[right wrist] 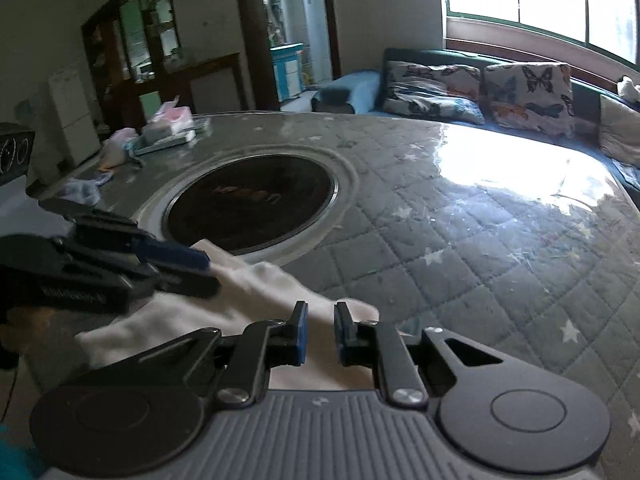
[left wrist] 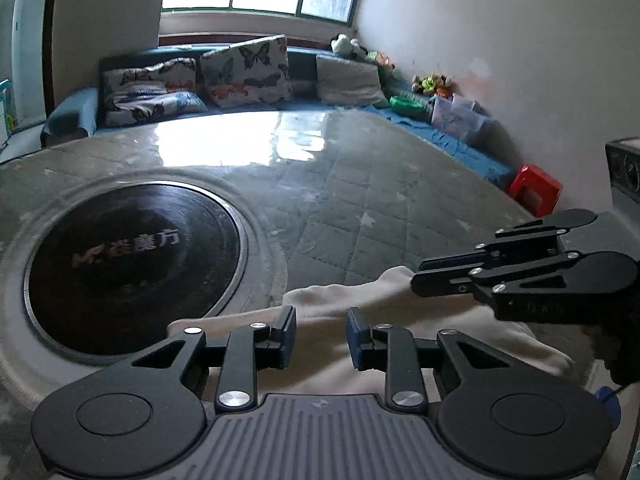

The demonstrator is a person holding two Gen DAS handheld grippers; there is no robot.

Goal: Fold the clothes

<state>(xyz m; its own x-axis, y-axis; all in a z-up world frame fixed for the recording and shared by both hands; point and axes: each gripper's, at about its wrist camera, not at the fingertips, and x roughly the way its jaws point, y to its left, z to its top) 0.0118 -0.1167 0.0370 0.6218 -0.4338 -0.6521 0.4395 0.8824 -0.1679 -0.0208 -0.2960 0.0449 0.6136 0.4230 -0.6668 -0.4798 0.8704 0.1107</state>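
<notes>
A cream-white garment [left wrist: 360,304] lies bunched on the grey quilted table cover near the front edge; it also shows in the right wrist view [right wrist: 256,292]. My left gripper [left wrist: 321,336] is open just over the garment, with a gap between its blue pads. It shows from the side in the right wrist view [right wrist: 200,272], its tips at the cloth. My right gripper [right wrist: 320,334] is open over the cloth's right end. In the left wrist view it [left wrist: 418,276] comes in from the right, tips touching the garment's far edge.
A round black hotplate [left wrist: 132,264] is set into the table left of the garment. A sofa with butterfly cushions [left wrist: 244,72] runs behind the table. A red stool [left wrist: 534,190] stands at the right. Boxes and bags [right wrist: 168,128] lie on the table's far left.
</notes>
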